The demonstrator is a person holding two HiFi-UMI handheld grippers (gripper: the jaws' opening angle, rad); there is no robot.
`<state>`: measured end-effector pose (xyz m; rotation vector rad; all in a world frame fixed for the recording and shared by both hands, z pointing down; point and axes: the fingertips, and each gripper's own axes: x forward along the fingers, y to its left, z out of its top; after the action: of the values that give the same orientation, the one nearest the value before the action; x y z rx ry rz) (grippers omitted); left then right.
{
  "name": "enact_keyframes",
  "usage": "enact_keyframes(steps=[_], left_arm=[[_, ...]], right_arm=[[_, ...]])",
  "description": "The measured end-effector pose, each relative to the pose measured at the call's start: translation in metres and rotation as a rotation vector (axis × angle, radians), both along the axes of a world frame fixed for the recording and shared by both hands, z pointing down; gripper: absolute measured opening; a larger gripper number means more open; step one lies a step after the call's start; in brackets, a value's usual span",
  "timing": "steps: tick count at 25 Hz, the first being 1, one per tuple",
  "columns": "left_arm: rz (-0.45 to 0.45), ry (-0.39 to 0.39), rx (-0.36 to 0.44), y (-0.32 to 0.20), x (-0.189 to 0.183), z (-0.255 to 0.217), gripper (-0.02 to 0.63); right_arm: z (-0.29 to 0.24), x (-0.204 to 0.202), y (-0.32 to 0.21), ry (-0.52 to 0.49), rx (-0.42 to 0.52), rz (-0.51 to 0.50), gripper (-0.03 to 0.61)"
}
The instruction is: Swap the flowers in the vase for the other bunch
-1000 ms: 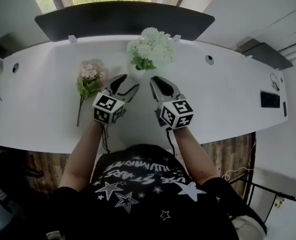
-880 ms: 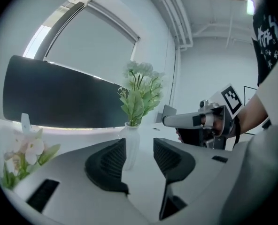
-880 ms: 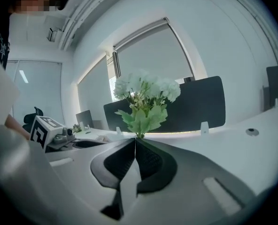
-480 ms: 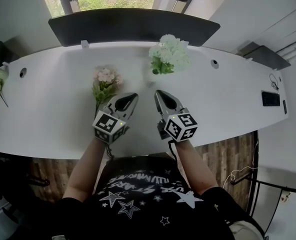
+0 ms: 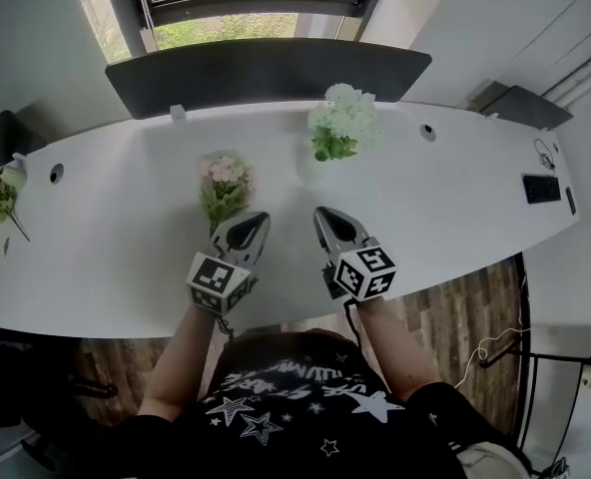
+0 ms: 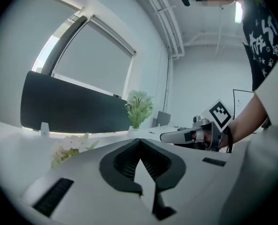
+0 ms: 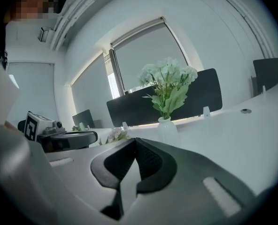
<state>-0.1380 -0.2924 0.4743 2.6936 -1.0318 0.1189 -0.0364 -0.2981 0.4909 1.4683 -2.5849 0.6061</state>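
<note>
Loose pink bunch (image 5: 223, 183): is lying flat on the white table (image 5: 106, 228), blooms facing away from the person, stems running toward the left gripper; just ahead of it, not touching.
Left gripper (image 5: 254, 220): jaws are sitting pressed together, nothing between them.
Right gripper (image 5: 326, 215): jaws are likewise sitting closed and empty, pointing at the vase.
White-green bunch (image 5: 345, 128): is standing upright in the small white vase (image 7: 166, 127), near the table's far edge.
Handling, judged: both bunches are looking light and soft, with heads that crush easily, so I'm planning a grip low on the gathered stems.
Risk, judged: the narrow vase is looking tippy, so it needs steadying while lifting straight up.
</note>
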Motion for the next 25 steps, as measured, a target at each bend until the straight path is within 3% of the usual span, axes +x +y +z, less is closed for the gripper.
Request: enact_keyframes(steps=[9, 25], left_arm=[[-0.060, -0.029, 0.022, 0.031, -0.005, -0.003, 0.008], [-0.163, -0.057, 0.074, 0.154, 0.034, -0.022, 0.008]], right_arm=[[-0.017, -0.001, 0.028, 0.007, 0.070, -0.043, 0.002], [-0.035, 0.063, 0.150, -0.013, 0.127, -0.042, 0.002]])
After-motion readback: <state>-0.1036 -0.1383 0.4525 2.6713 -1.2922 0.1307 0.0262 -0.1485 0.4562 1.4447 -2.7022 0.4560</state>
